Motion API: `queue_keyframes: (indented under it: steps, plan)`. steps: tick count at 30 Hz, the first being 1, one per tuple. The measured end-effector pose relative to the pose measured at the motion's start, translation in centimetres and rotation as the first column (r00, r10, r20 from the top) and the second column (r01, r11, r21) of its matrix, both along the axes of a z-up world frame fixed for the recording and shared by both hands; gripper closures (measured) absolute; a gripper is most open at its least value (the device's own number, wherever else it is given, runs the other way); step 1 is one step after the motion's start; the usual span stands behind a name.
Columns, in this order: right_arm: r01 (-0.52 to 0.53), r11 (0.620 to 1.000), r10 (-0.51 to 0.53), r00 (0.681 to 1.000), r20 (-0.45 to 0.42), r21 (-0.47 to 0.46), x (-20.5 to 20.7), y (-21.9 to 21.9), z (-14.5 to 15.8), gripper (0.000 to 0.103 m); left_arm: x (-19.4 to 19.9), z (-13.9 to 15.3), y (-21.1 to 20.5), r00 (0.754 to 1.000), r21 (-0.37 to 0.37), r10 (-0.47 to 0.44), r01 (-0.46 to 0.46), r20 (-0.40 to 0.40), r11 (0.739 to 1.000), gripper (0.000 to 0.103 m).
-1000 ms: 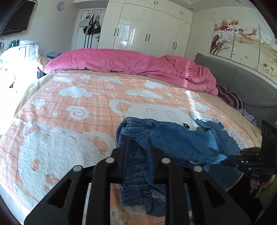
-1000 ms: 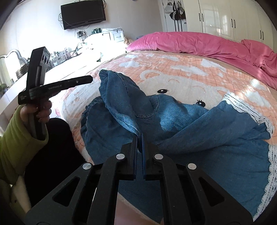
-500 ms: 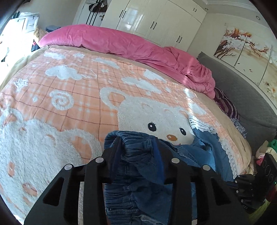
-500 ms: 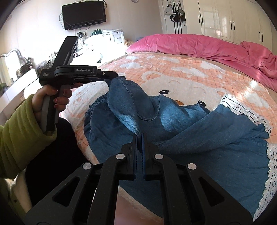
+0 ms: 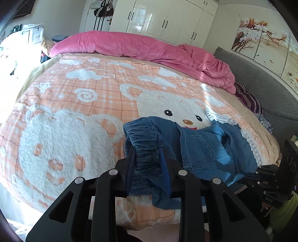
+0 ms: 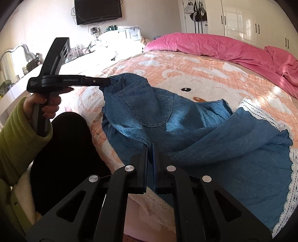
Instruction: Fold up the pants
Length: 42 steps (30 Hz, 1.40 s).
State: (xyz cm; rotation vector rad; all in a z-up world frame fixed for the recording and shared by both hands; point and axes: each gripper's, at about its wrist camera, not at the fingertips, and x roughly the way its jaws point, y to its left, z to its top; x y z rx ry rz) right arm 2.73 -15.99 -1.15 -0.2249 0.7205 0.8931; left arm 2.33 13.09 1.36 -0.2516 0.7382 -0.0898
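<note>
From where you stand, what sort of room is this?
Almost certainly a home bedroom: a bed under a peach bear blanket, a pink duvet heaped along its far edge, white wardrobes behind, and a wall-mounted TV.

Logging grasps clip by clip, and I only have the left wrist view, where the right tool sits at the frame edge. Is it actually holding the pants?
Observer: Yes. The right tool is shut on a fold of the pants, just below the pocket seam.
Operator: Is the waistband end off the bed?
Observer: It looks raised. The left tool holds it above the blanket, with cloth draping down.
Operator: Who grips that tool?
Observer: A hand in a green sleeve.
</note>
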Motion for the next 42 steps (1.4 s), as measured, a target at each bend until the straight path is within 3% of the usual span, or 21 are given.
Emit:
queue_keyframes:
  steps: [8,12,17,23,28,31,33,38,42]
  plan:
    - [-0.023,0.993,0.019,0.999,-0.040,-0.117,-0.6,1.4,-3.4,0.097,-0.8,-1.9,0.3,0.995,0.026,0.025,-0.022,-0.097,0.999,0.076]
    - [-0.027,0.992,0.021,0.998,-0.051,-0.122,-0.6,1.4,-3.9,0.096,-1.7,-0.8,0.2,0.995,0.056,0.030,-0.025,-0.093,0.998,0.073]
    - [-0.017,0.997,0.010,0.996,-0.086,-0.080,-0.3,0.9,-4.1,0.095,-3.5,1.7,1.1,0.993,0.072,0.097,-0.092,-0.072,0.993,0.074]
    - [-0.016,0.999,0.012,0.991,-0.130,-0.028,-0.1,0.4,-4.3,0.092,-1.8,4.1,-4.7,0.998,0.062,-0.054,0.054,-0.013,0.997,0.074]
    - [-0.016,1.000,0.014,0.991,-0.134,-0.016,-0.6,-0.3,-3.9,0.089,1.8,2.3,-10.3,0.986,0.139,-0.154,0.161,-0.054,0.977,0.074]
    - [-0.011,1.000,0.009,0.994,-0.105,-0.015,-1.0,-1.0,-3.0,0.087,3.5,0.1,-11.1,0.992,0.276,-0.078,0.103,-0.103,0.956,0.074]
    - [-0.003,1.000,0.004,0.997,-0.071,0.010,-1.5,-1.7,-2.1,0.079,3.7,-1.3,-11.0,0.989,0.326,-0.050,0.093,-0.139,0.941,0.074]
    - [0.074,0.993,-0.070,0.996,-0.051,0.087,-0.5,-2.9,-0.3,0.075,2.6,-3.8,-9.7,0.984,0.309,-0.052,0.103,-0.171,0.945,0.074]
    - [0.132,0.989,-0.127,0.989,-0.072,0.062,2.0,-1.6,-0.1,0.070,2.2,-4.1,-9.2,0.986,0.274,-0.047,0.089,-0.159,0.958,0.074]
